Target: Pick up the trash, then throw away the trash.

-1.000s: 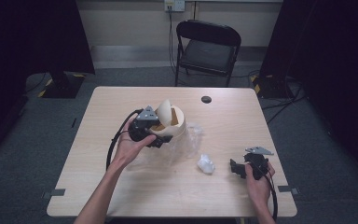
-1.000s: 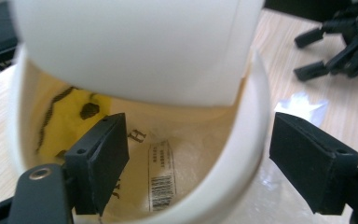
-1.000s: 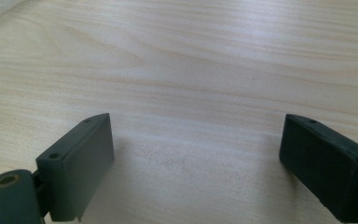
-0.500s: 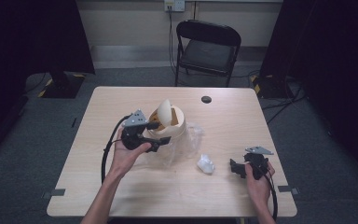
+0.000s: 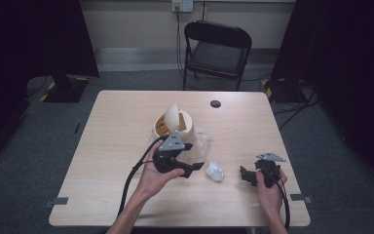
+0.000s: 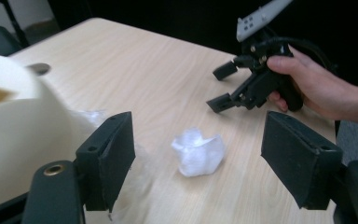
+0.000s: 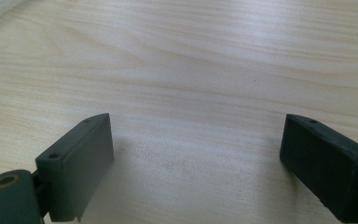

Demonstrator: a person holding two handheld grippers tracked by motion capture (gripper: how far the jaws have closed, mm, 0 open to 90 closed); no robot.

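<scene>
While the crumpled white wad lies where it lay a second ago, on the bare wood of the worktop toward the person's side, the left tool has come away from the cream-coloured container and now sits just beside the wad, on its left, jaws pointing at it. In the left gripper view the wad rests on the wood between and a little beyond the two black pads, which stand wide apart with nothing clamped; they have just been closing slightly, yet they touch nothing. A second ago that tool was up against the container, over the clear plastic wrapping. The container now stands free behind the hand, its lid tilted up. The right tool has kept its place to the right of the wad, near but apart from it, jaws spread wide over bare wood and holding nothing.
</scene>
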